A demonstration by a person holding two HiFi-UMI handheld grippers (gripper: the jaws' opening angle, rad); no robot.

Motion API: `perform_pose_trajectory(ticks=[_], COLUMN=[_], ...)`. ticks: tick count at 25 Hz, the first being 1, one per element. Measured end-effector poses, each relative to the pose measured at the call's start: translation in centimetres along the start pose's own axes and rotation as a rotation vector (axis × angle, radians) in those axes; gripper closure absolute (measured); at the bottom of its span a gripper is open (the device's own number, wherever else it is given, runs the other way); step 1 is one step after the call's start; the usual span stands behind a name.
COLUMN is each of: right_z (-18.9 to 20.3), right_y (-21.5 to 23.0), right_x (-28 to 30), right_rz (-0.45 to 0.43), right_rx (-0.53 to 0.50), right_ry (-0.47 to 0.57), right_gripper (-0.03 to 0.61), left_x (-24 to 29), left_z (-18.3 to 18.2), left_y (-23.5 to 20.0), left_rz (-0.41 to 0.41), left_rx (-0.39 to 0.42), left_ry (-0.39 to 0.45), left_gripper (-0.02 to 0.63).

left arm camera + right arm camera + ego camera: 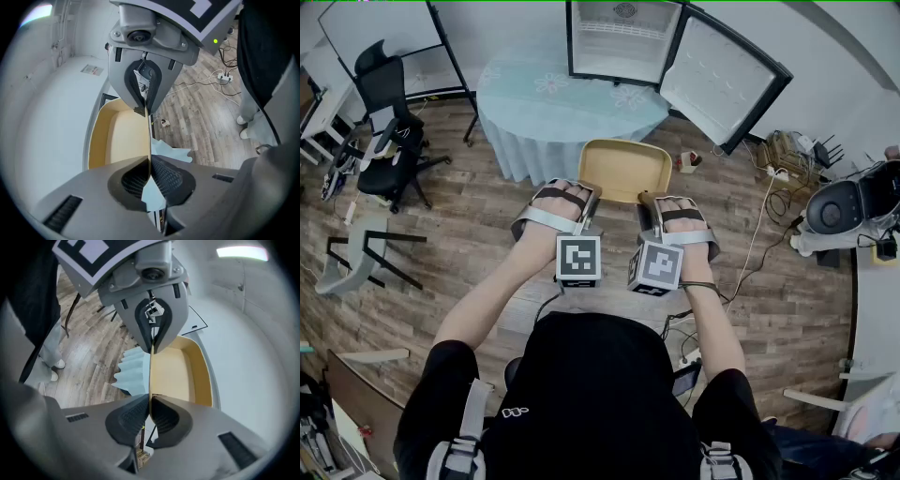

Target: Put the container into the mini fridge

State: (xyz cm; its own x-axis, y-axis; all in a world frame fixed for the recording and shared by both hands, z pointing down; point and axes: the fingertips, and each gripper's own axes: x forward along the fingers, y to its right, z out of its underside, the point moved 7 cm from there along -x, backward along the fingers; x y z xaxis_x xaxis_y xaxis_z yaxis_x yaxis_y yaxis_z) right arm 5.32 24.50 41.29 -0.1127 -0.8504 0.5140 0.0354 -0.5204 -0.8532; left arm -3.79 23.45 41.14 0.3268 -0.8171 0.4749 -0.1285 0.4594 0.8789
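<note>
The container is a shallow tan tray, held level between the two grippers above the wooden floor, just short of the round table. My left gripper is shut on its left near rim and my right gripper on its right near rim. In the left gripper view the pads pinch the container's thin edge at my left gripper, with the right gripper opposite. The right gripper view mirrors this: my right gripper clamps the container. The mini fridge stands on the table with its door swung open to the right.
A light blue cloth covers the round table under the fridge. A black office chair and a grey chair stand at the left. Cables and a power strip, a small red-and-white object and a dark round appliance lie at the right.
</note>
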Motion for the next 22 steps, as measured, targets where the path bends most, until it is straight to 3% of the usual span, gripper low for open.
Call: perform_pose_trajectory(ticks=[17, 22], right_z=[2.4, 3.3], right_y=[-0.3, -0.2], right_x=[-0.6, -0.8], right_rz=[0.026, 0.037], right_rx=[0.005, -0.011], right_ry=[0.001, 0.002], right_gripper=[0.557, 0.555], left_x=[0.2, 0.7], left_z=[-2.3, -3.5], left_y=[-0.6, -0.3], left_rz=[-0.019, -0.023], left_rx=[0.011, -0.024], left_ry=[-0.018, 0.005], left_gripper=[0.584, 0.584])
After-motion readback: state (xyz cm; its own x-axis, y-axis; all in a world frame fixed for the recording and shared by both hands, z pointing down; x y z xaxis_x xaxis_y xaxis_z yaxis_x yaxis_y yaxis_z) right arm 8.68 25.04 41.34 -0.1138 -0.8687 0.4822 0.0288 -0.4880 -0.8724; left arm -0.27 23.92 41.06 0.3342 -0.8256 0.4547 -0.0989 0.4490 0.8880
